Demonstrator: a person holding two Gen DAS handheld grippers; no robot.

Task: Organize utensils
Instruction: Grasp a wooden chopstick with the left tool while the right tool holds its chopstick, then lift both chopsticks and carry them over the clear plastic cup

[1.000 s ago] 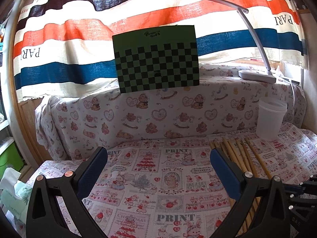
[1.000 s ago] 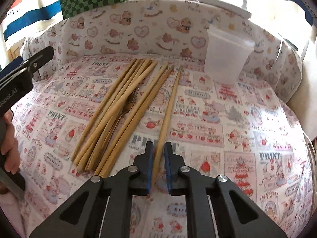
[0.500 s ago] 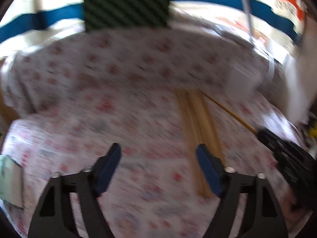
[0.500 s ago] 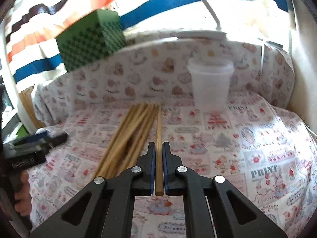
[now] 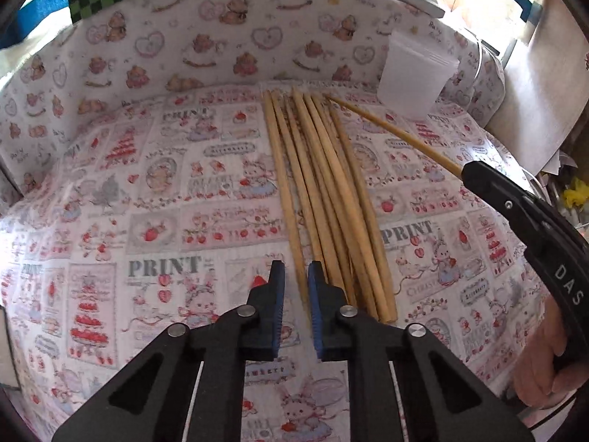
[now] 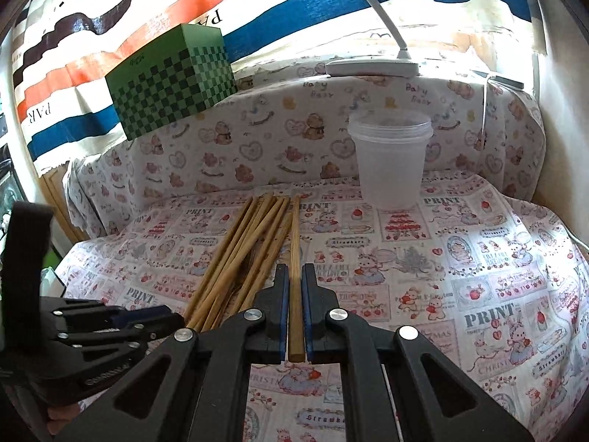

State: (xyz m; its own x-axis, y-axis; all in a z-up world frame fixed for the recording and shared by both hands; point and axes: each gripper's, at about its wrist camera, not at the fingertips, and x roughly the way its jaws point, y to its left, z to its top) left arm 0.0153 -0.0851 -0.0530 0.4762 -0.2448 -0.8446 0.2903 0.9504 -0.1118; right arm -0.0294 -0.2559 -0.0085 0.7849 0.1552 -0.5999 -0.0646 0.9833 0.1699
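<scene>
Several wooden chopsticks [image 5: 324,191] lie in a bundle on the patterned cloth; they show in the right wrist view [image 6: 243,254] too. My left gripper [image 5: 296,276] is low over the bundle's near end, its jaws narrowed around the leftmost chopstick [image 5: 283,184] with small gaps either side. My right gripper [image 6: 293,280] is shut on one chopstick [image 6: 294,243] and holds it lifted, pointing toward the clear plastic cup [image 6: 389,162]. In the left wrist view that held chopstick [image 5: 390,129] slants up from the right gripper [image 5: 469,171].
The clear cup [image 5: 414,81] stands at the back right against the cloth-covered ledge. A green checkered box [image 6: 173,81] and a white desk lamp [image 6: 371,66] sit on the ledge. A wall edges the right side.
My left gripper dropped down to the bundle and its jaws narrowed around the leftmost chopstick. My right gripper lifted its chopstick off the cloth.
</scene>
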